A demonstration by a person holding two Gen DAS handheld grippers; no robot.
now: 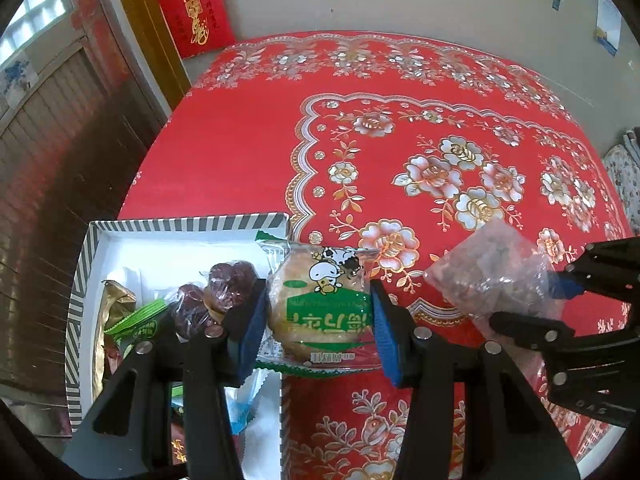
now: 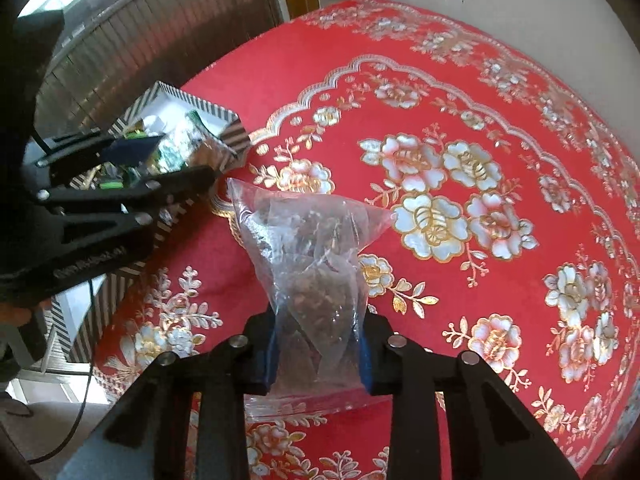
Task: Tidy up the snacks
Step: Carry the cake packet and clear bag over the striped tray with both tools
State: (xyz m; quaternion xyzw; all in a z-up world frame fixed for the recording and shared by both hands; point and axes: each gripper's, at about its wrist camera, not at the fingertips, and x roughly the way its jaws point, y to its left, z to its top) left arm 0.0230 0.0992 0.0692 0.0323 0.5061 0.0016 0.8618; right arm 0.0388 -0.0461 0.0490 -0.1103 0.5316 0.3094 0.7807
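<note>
While the left gripper (image 1: 318,320) hangs over the near right edge of the striped box (image 1: 80,280), its jaws pinch a wrapped bun (image 1: 320,304); right of the box, above the red-clothed counter (image 2: 480,80), the right gripper (image 2: 318,354) pinches a clear bag (image 2: 316,264).

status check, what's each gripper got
Left gripper shut on bun packet, at box edge. Right gripper shut on clear bag. Nothing blocking.

Both wrist views look steeply down, close over the red tablecloth (image 1: 248,152), sharing the striped box (image 2: 224,114).
</note>
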